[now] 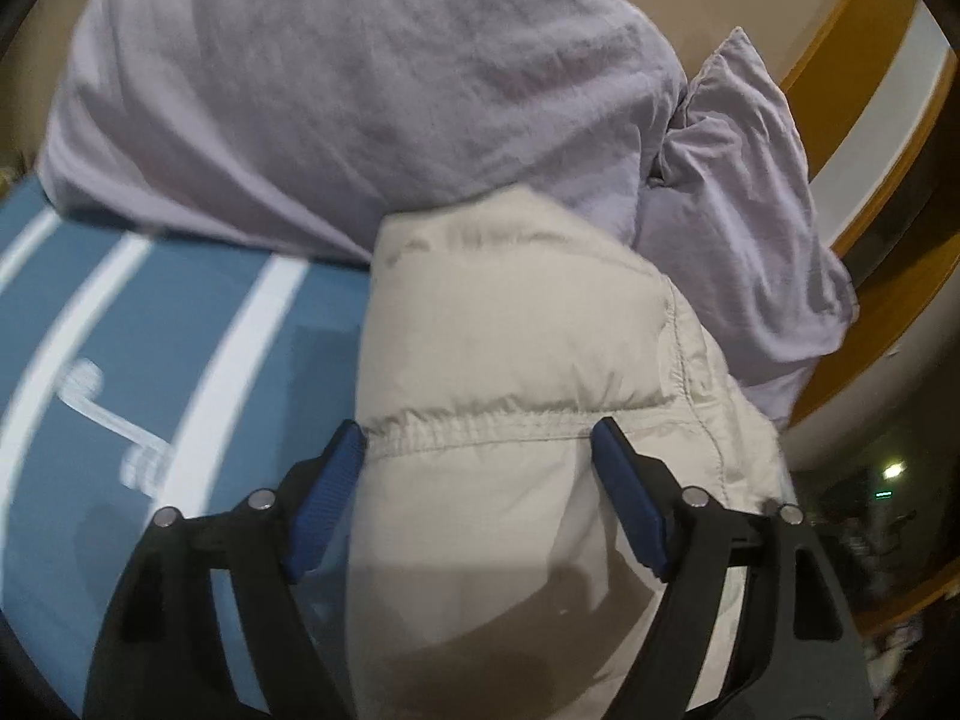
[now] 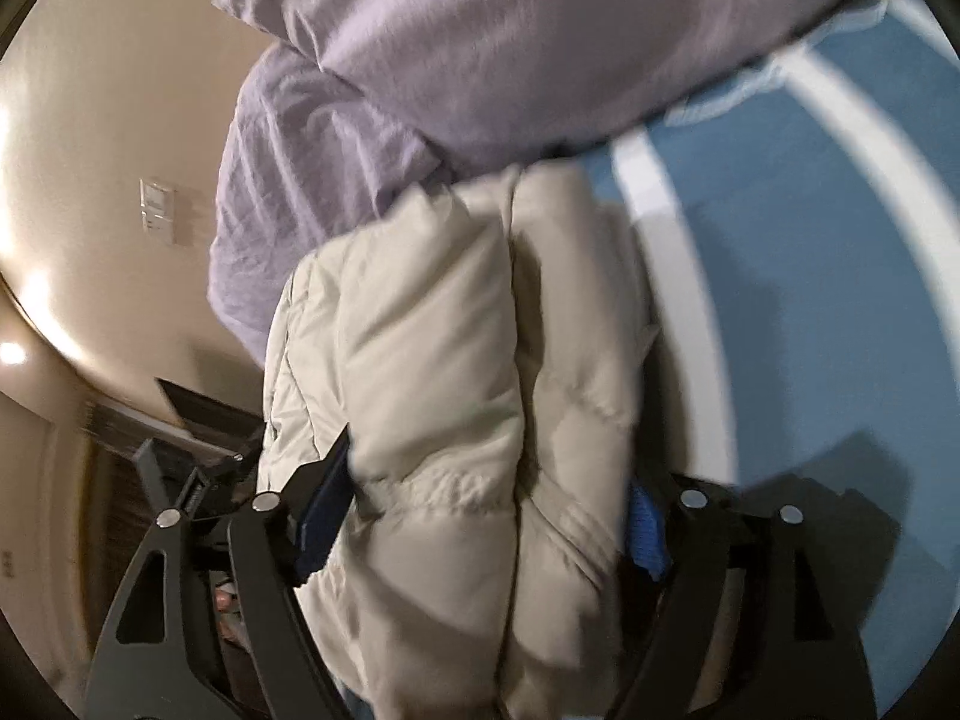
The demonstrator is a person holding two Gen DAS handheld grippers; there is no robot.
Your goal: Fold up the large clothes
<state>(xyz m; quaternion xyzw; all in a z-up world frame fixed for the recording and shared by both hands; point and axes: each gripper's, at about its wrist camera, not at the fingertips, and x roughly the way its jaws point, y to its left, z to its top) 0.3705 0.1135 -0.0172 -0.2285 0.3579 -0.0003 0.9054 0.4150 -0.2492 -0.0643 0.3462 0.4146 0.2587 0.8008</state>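
Observation:
A cream padded jacket (image 1: pixel 516 324), folded into a thick bundle, sits at the edge of a blue bed cover with white stripes (image 1: pixel 180 324). My left gripper (image 1: pixel 477 438) straddles the bundle at a stitched seam, and both blue pads press its sides. In the right wrist view the same jacket (image 2: pixel 432 324) shows as two puffy layers side by side. My right gripper (image 2: pixel 486 504) clamps them, its pads sunk into the padding. The jacket's lower part is hidden under the gripper arms in both views.
Lilac pillows (image 1: pixel 360 90) lie just beyond the jacket, touching its far end; they are (image 2: pixel 480 42) in the right view. A beige wall with a switch plate (image 2: pixel 157 210) stands off the bed's side. A yellow and white wall band (image 1: pixel 864 120) is at the right.

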